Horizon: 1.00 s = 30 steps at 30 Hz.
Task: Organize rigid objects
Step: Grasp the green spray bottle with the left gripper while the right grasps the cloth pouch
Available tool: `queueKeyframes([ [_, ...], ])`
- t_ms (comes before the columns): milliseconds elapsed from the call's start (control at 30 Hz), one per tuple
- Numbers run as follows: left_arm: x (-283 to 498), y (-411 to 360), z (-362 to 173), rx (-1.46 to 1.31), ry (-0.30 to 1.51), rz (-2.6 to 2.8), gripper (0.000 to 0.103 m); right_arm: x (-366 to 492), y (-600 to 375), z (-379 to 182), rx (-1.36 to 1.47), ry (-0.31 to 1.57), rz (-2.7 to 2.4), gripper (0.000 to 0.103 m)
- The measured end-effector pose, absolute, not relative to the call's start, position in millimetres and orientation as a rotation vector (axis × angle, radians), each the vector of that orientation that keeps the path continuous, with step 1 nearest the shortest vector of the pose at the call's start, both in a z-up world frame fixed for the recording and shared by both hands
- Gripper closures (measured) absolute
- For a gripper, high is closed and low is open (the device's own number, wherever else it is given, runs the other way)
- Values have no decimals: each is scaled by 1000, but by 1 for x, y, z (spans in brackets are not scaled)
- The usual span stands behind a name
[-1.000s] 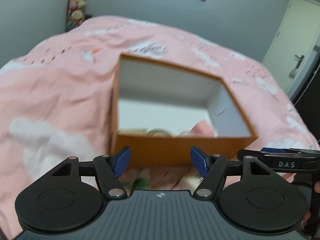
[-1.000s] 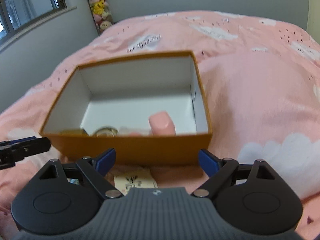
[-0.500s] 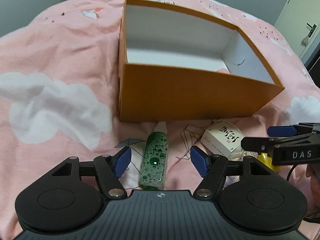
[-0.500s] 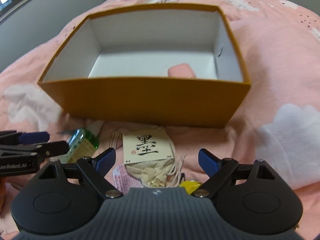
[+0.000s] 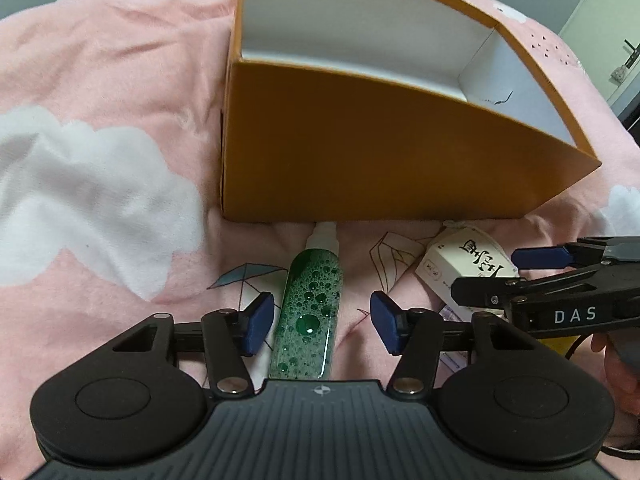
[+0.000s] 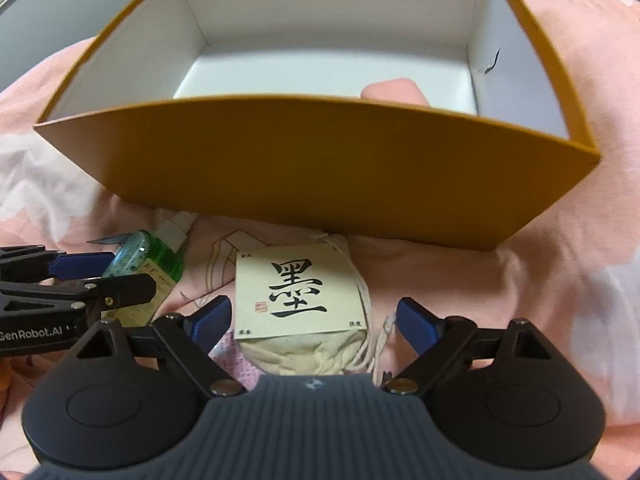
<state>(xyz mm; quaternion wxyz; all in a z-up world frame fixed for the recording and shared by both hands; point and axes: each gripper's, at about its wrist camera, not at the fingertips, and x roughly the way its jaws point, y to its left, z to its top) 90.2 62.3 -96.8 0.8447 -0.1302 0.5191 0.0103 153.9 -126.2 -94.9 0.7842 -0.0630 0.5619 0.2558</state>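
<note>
An open orange box [image 5: 380,152] [image 6: 320,160] with white inside stands on the pink bedcover. A pink object [image 6: 394,90] lies inside it. In front of it lies a green bubbly bottle [image 5: 312,312] [image 6: 148,256]. My left gripper [image 5: 323,328] [image 6: 100,276] straddles the bottle, its jaws closing, and the pads are not pressing on it. Right of the bottle lies a cream cloth pouch with a calligraphy card [image 6: 300,292] [image 5: 468,264]. My right gripper [image 6: 314,322] [image 5: 512,276] stands open around the pouch, its pads clear of it.
The pink bedcover with white clouds [image 5: 92,200] spreads all around. A pink patterned packet [image 6: 228,344] peeks from under the pouch. A hand [image 5: 620,368] shows at the right edge, and a door [image 5: 624,52] stands far right.
Both grippers have come down from above the box to the items in front of it. The left jaws have narrowed around the green bottle. The right jaws kept their width.
</note>
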Motion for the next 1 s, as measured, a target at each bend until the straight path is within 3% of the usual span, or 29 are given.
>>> queueKeyframes([
  [233,99,62,-107,-292,1132,15,48,160,-119,-105,-148,1216,588,20],
  [333,100,62,-109,-296,1139,15,56,161,-118,-106,-147,1217,609,29],
  [467,102,61,-111,-287,1153,19,66,161,-116,-109,-143,1229,617,31],
  [1000,87,46,-91,-251,1140,-23,70,149,-127,-95,-110,1242,636,33],
])
